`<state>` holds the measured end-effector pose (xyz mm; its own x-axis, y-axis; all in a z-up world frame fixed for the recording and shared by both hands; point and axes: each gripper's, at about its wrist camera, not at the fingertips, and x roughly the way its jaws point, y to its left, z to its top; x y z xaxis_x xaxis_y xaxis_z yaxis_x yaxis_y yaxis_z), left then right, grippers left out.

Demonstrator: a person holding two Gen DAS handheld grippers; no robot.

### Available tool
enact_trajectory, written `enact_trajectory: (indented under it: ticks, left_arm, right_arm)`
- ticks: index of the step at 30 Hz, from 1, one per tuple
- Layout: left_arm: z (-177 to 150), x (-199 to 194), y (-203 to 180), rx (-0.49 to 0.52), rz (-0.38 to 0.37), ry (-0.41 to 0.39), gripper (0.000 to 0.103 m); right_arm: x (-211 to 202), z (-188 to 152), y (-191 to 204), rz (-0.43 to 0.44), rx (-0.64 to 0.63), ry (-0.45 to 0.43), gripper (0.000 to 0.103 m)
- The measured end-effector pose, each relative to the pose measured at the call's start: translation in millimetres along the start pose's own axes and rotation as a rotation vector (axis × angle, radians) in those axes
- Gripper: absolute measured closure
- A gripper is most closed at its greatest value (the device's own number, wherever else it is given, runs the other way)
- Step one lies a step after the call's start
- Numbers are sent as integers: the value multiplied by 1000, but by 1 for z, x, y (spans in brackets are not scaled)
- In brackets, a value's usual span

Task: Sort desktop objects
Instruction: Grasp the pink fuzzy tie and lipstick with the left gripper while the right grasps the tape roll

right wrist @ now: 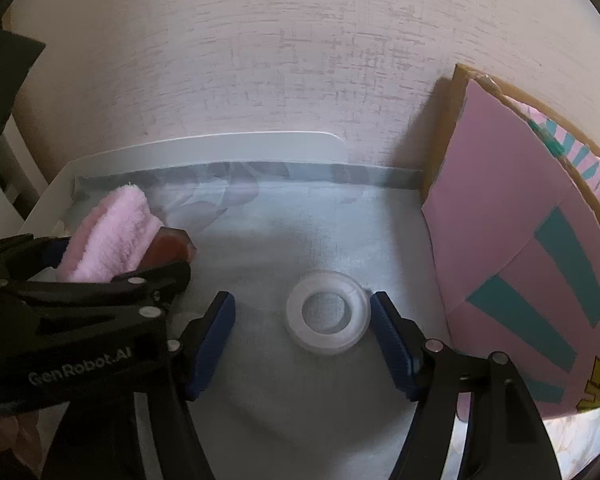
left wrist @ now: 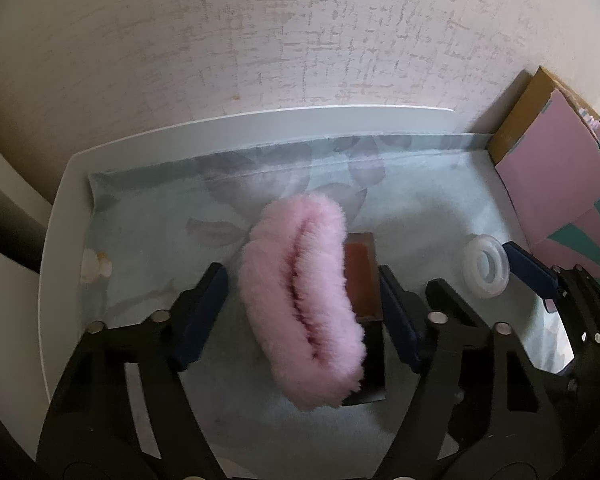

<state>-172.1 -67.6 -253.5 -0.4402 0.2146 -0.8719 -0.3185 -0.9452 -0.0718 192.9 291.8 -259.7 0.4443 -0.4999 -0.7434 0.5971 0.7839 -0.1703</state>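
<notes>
Desktop objects lie loose on the cloth-covered table (left wrist: pixel 148 216), so by my judgement the sorting has hardly begun; nothing visible has reached a place of its own.

Nearest the left wrist camera, the left gripper (left wrist: pixel 302 304) stands spread wide, its dark blue padded fingers (left wrist: pixel 202 312) either side of a pink fluffy scrunchie (left wrist: pixel 302 304) without clearly touching it. The scrunchie is a long, soft loop of plush fibres with a darker seam down its middle. It seems to rest partly over a small reddish-brown block (left wrist: pixel 362 276) with flat faces and hard edges; what the block is made of I cannot tell.

Nearest the right wrist camera, the right gripper (right wrist: pixel 302 338) is likewise spread, holding nothing. A translucent white ring (right wrist: pixel 327 312) lies flat between its fingers, closer to the right one, perhaps just touching. It looks smooth and rubbery or plastic, with a round open centre.

Farther right, a cardboard box (right wrist: pixel 512 216) printed in pink and teal stands on the table, possibly the destination. The cloth is pale with a faded floral print, laid in a white tray-like surround (left wrist: pixel 56 224). Behind rises a rough, textured wall (left wrist: pixel 300 32).
</notes>
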Motion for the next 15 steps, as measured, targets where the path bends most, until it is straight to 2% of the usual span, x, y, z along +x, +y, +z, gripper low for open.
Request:
enact_trajectory:
  ticks: [1,2,3,7,15]
  left_arm:
    - [0,-1,-1,11,4,-6,53]
    - [0,-3,-3,17,-1,-14,58]
    - [0,-3,-4,20,4,-13,58]
    - [1,-8,-2,9,0,-17,62]
    - [5,-36,4,-8,27,-24,62]
  right_arm:
    - [-1,0,-1,3,-4,-2,41]
    - [-2,-1,-1,4,-8,-6,49]
    - [-4,-1,-1,15,-19,-12,62]
    - [2,-2,-11,27,-27,-10,64]
    - [-15,1,-32,45,-9,-10,64]
